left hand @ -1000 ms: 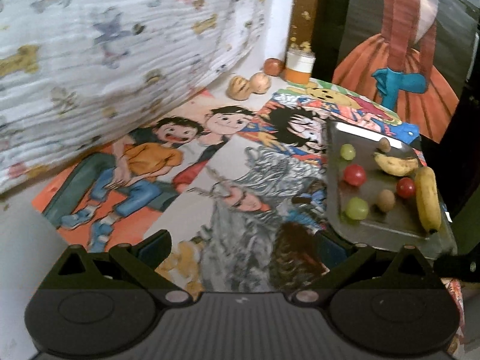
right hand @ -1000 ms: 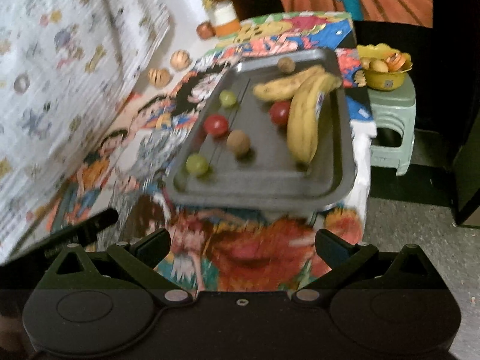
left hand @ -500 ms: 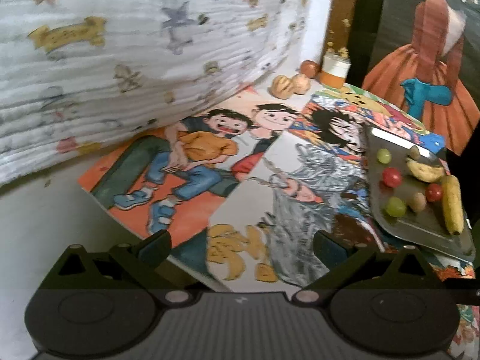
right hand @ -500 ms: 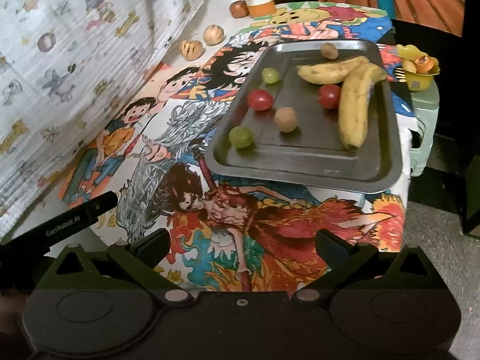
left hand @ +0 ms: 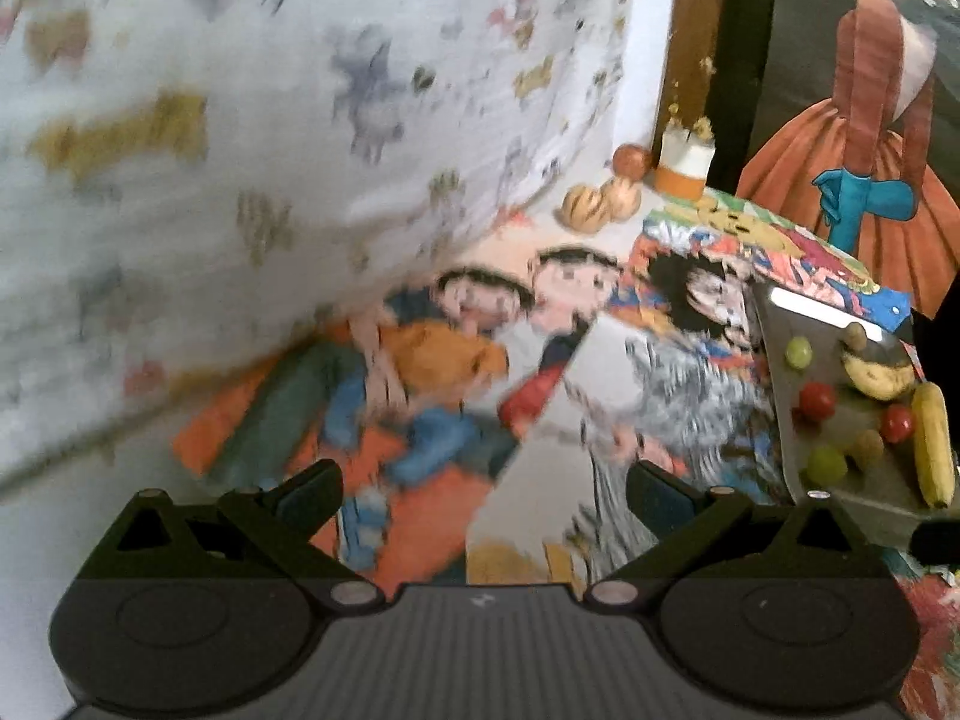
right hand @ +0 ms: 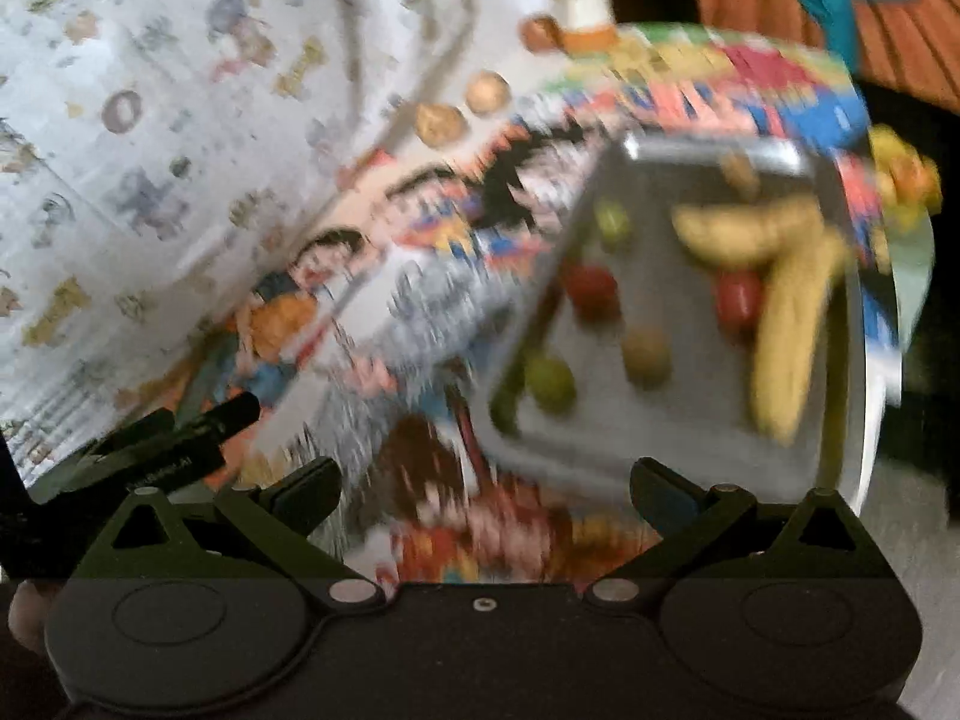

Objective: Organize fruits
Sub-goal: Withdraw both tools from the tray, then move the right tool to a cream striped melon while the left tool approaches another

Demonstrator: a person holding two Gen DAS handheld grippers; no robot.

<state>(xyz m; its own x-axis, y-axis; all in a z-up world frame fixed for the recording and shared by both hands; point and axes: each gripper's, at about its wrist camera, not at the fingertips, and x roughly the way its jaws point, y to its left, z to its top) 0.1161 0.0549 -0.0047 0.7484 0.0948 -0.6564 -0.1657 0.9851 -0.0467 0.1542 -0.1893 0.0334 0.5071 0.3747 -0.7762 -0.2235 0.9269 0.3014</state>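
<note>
Your right gripper has swung back in toward the tray, which now sits just ahead, slightly right. Both grippers are spread wide and empty; the left gripper sees the tray far right. The bananas run lengthwise away from your nearer right gripper.

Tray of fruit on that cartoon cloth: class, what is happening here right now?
A person holds two grippers, both open and empty. The left gripper faces the cartoon cloth; the right gripper faces the metal tray. On the tray lie two bananas, red and green round fruits and small brown ones. Nothing is gripped yet, and both views are blurred.
</note>
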